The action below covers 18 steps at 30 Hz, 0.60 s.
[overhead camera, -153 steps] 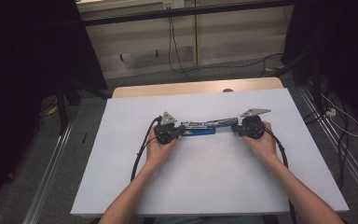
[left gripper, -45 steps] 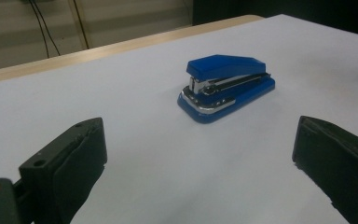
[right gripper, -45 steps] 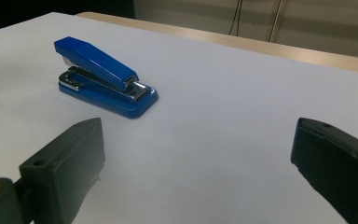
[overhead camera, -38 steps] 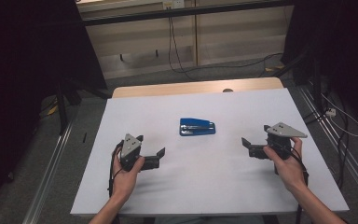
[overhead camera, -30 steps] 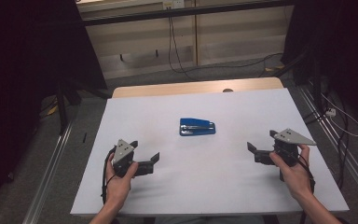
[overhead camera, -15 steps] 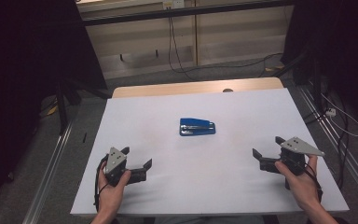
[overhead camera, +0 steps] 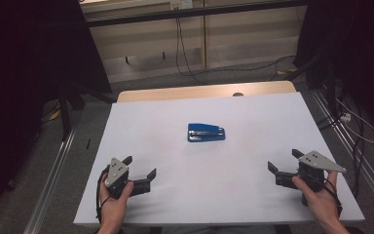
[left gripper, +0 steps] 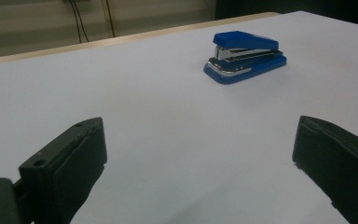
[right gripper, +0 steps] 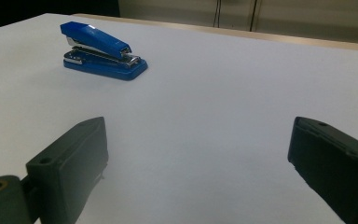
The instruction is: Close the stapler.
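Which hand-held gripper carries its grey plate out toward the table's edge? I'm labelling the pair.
The right hand-held gripper: its grey plate points to the table's right edge, while the left hand-held gripper carries its plate upright.

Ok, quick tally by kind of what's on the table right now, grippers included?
Blue stapler: 1
Handheld grippers: 2, left gripper and right gripper, both open with nothing between the jaws
Total: 3

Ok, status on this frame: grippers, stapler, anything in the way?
Left gripper open, empty, near table edge. Right gripper open, empty, near edge. Blue stapler closed, lying mid-table on the white sheet, untouched. Nothing between either gripper and it.
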{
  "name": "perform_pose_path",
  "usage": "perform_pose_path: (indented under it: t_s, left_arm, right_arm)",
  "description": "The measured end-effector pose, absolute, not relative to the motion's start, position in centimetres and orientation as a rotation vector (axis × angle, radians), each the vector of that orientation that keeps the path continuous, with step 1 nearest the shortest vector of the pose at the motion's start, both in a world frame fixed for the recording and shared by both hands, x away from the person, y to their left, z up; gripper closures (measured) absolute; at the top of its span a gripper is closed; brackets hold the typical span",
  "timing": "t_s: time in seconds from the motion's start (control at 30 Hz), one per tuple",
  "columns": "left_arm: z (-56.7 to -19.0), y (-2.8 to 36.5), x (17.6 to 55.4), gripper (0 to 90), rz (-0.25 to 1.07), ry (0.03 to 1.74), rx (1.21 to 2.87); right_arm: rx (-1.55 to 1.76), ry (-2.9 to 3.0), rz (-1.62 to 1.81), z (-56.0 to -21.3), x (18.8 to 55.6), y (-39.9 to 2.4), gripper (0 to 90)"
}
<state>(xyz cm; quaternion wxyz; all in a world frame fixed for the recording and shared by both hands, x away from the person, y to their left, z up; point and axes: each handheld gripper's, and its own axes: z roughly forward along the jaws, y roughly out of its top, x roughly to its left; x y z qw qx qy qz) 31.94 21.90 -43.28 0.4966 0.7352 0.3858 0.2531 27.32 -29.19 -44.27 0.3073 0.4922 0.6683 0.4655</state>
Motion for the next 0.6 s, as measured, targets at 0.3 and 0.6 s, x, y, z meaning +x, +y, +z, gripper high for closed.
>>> perform_pose_path:
  t_s: [0.3,0.6]
  left_arm:
    - [-43.24,21.94,31.96,3.0,0.613,0.921,1.777]
    - [-43.40,22.09,32.36,3.0,0.606,0.937,1.778]
  right_arm:
    - [1.295,1.732,1.255,-44.48,27.27,-29.52,3.9]
    - [1.287,1.727,1.255,-44.44,27.43,-29.23,3.3]
